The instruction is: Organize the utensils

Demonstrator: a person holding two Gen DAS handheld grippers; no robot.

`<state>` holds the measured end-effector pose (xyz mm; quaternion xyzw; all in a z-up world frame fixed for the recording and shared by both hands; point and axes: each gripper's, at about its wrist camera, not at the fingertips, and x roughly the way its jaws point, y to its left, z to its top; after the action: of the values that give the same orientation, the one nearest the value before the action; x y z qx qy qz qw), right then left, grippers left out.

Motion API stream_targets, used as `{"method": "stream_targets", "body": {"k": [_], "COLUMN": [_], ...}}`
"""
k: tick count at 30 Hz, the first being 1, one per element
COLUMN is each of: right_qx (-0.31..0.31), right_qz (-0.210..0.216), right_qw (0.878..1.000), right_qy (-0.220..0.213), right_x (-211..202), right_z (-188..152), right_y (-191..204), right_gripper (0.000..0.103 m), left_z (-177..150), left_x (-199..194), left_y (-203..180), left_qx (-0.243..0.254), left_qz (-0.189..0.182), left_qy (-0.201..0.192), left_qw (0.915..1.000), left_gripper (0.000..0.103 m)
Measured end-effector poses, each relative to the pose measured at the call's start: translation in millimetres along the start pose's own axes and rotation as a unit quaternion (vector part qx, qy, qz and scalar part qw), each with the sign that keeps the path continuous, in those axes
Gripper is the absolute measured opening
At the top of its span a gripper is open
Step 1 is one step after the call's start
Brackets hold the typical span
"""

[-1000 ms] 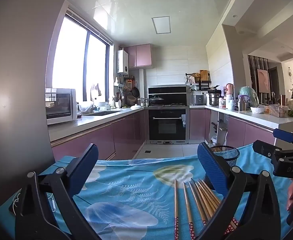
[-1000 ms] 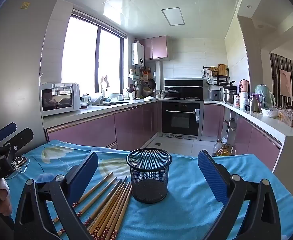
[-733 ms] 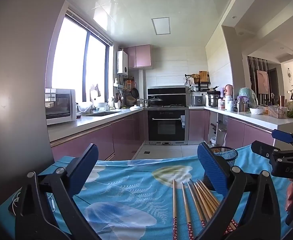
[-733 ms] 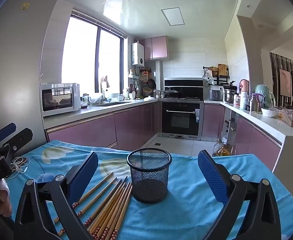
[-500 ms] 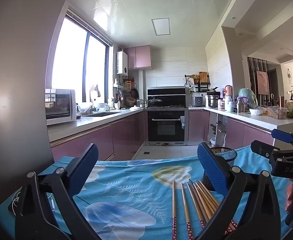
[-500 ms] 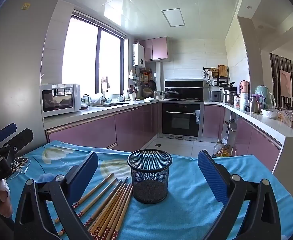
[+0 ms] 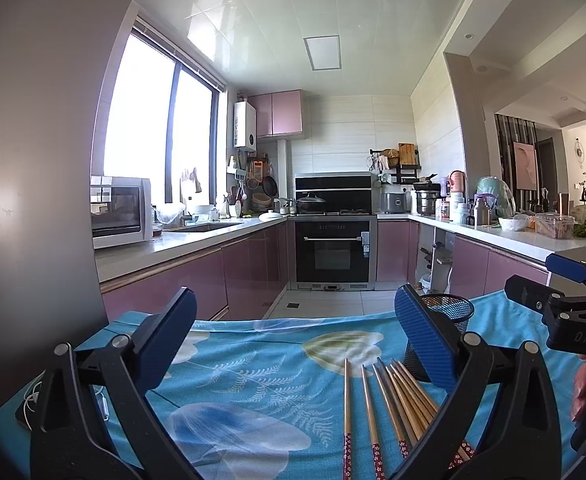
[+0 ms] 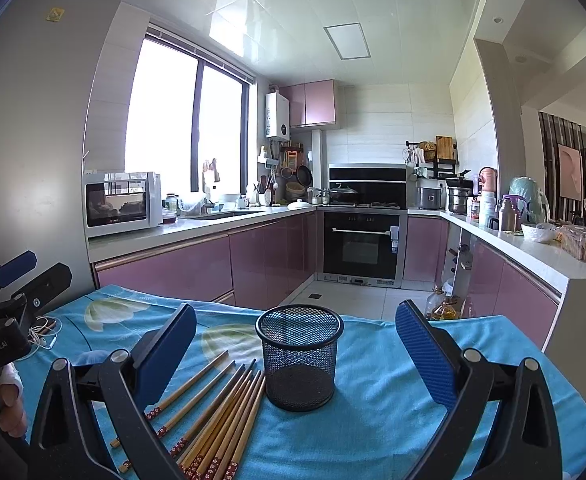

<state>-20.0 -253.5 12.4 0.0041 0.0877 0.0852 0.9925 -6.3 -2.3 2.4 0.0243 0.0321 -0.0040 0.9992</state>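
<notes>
Several wooden chopsticks (image 8: 221, 408) with red patterned ends lie side by side on the blue floral tablecloth (image 8: 377, 412), just left of an upright, empty black mesh cup (image 8: 299, 362). My right gripper (image 8: 297, 348) is open and empty, above the table with the cup between its blue pads. My left gripper (image 7: 291, 336) is open and empty, left of the chopsticks (image 7: 389, 396); its right pad hides part of the cup (image 7: 451, 312). The other gripper shows at the edge of each view.
White earphone cables (image 8: 43, 334) and a phone (image 7: 27, 406) lie at the table's left edge. Beyond the table's far edge is the kitchen floor, with purple cabinets, an oven (image 7: 335, 250) and a microwave (image 8: 121, 204). Oil bottles (image 8: 441, 304) stand on the floor right.
Both grippers have tilted slightly, so the scene sits a little lower in view. Both stay open; chopsticks and cup have not moved.
</notes>
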Motion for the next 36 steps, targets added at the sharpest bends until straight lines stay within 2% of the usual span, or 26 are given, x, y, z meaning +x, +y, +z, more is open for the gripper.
{"method": "stream_targets", "body": {"k": [36], "right_qx": [0.003], "right_qz": [0.008], "right_qw": [1.0], "right_qy": [-0.002], "right_x": [-0.9], "right_z": [1.7], "right_y": [0.8], "right_gripper": [0.096], "left_z": [5.0], "left_x": [-5.7], "left_y": [-1.0], "left_qx": [-0.003], "left_qz": [0.001], "left_qy": [-0.003], "left_qw": [1.0], "left_gripper": [0.097]}}
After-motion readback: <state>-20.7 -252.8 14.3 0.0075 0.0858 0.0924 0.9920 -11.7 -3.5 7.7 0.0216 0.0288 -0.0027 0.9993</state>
